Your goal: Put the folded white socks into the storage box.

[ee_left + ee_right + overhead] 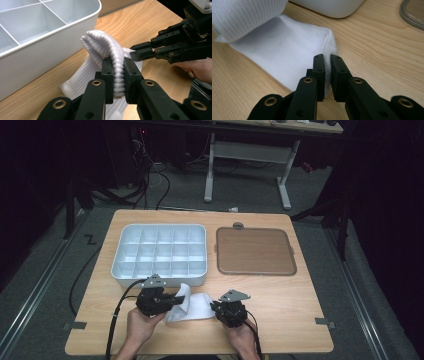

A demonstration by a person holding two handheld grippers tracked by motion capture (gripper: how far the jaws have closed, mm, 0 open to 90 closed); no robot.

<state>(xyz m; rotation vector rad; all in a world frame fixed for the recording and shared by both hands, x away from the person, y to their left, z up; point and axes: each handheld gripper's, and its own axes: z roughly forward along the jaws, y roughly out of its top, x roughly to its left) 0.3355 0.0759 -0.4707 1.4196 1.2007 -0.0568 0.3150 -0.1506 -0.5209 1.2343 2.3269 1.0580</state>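
Observation:
A white sock (pixel 195 307) lies on the wooden table (pixel 290 305) near its front edge. My left gripper (pixel 177 299) is shut on the sock's ribbed cuff (pixel 100 47), which is lifted and folded over above the table; the cuff is pinched between its jaws (pixel 118 62). My right gripper (pixel 214 306) is shut on the thin edge of the sock's other end (pixel 329 42), flat against the wood, with cloth squeezed between its jaws (pixel 326 58). In the left gripper view the right gripper (pixel 135 53) comes in from the right, its tips at the sock.
A white tray with several compartments (pixel 116 265) stands just behind the sock, close to the left gripper. To its right lies a flat brown tray (pixel 255 251) with a small round knob (pixel 238 225) at its far edge. Bare wood stretches to the right.

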